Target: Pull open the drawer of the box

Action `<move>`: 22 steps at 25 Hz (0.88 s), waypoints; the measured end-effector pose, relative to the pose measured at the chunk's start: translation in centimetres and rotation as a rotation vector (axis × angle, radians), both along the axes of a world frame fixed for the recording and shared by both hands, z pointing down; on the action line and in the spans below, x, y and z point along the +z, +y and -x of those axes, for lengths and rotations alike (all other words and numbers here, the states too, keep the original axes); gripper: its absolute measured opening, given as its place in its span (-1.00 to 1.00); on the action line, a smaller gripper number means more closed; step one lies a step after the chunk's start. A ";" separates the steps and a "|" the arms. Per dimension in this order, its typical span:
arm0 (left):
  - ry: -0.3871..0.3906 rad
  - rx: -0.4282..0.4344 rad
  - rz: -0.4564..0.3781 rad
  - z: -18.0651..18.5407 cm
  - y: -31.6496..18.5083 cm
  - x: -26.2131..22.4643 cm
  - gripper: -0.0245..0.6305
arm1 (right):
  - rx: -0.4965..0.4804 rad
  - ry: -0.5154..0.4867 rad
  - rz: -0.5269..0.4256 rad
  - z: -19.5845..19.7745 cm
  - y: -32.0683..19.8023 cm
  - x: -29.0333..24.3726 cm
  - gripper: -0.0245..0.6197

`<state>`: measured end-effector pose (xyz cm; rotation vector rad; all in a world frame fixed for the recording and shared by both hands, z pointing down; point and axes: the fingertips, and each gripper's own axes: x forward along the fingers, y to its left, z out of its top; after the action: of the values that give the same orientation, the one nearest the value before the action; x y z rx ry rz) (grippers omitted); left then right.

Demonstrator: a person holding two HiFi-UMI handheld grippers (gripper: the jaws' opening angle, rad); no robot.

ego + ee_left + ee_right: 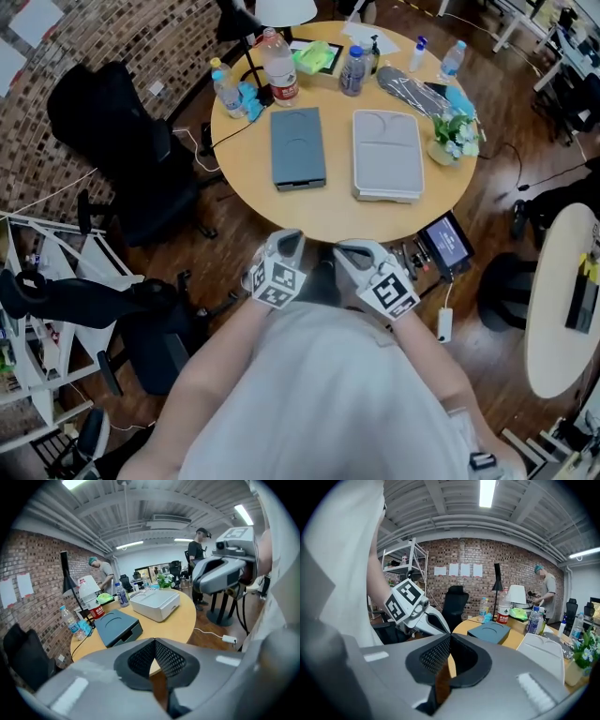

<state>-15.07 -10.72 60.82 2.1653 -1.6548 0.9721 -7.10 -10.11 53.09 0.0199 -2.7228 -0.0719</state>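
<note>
Two flat boxes lie side by side on the round wooden table (337,211): a dark grey-blue box (298,147) on the left and a light grey box (386,155) on the right. From the left gripper view the dark box (119,626) shows a notched drawer front, closed, and the light box (155,603) sits behind it. My left gripper (286,246) and right gripper (349,251) hang close to my body, just short of the table's near edge and apart from both boxes. Both are shut on nothing, left gripper (154,641) and right gripper (450,637) alike.
Several bottles (279,64), a lamp (284,11), a green pack (317,56) and a potted plant (456,136) crowd the table's far half. A black chair (122,141) stands at the left, a small screen (448,242) at the table's right front. People stand further off.
</note>
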 end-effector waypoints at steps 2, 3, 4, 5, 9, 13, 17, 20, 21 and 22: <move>-0.084 0.018 0.027 0.9 -1.1 1.4 -0.91 | 0.011 0.012 0.001 0.2 -1.1 0.3 -0.92; -0.133 0.024 0.042 1.6 -1.6 2.1 -0.91 | 0.018 0.018 0.003 0.4 -1.6 0.5 -0.92; -0.181 0.030 0.057 2.2 -2.1 2.8 -0.91 | 0.026 0.023 0.003 0.6 -2.1 0.6 -0.92; -0.226 0.035 0.071 2.7 -2.6 3.4 -0.91 | 0.034 0.025 0.004 0.9 -2.6 0.7 -0.92; -0.387 0.055 0.080 4.1 -5.1 4.7 -0.88 | 0.053 0.035 0.000 1.6 -4.5 1.2 -0.92; -0.483 0.075 0.076 4.8 -7.4 5.6 -0.78 | 0.073 0.056 -0.001 2.6 -5.6 1.7 -0.92; -0.524 0.100 0.102 5.4 -8.5 7.0 -0.72 | 0.089 0.053 0.010 3.1 -6.1 2.1 -0.92; -0.577 0.124 0.125 6.3 -9.3 8.1 -0.60 | 0.112 0.050 0.019 2.7 -6.2 2.5 -0.92; -0.599 0.137 0.129 6.4 -9.7 8.3 -0.56 | 0.119 0.050 0.022 2.5 -6.2 2.6 -0.92; -0.623 0.151 0.132 6.5 -10.1 8.6 -0.54 | 0.124 0.051 0.026 2.2 -6.2 2.8 -0.92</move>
<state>-21.61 -20.78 69.37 2.0386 -1.6000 1.8905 -9.34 -16.36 55.86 0.1773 -2.6644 -0.0012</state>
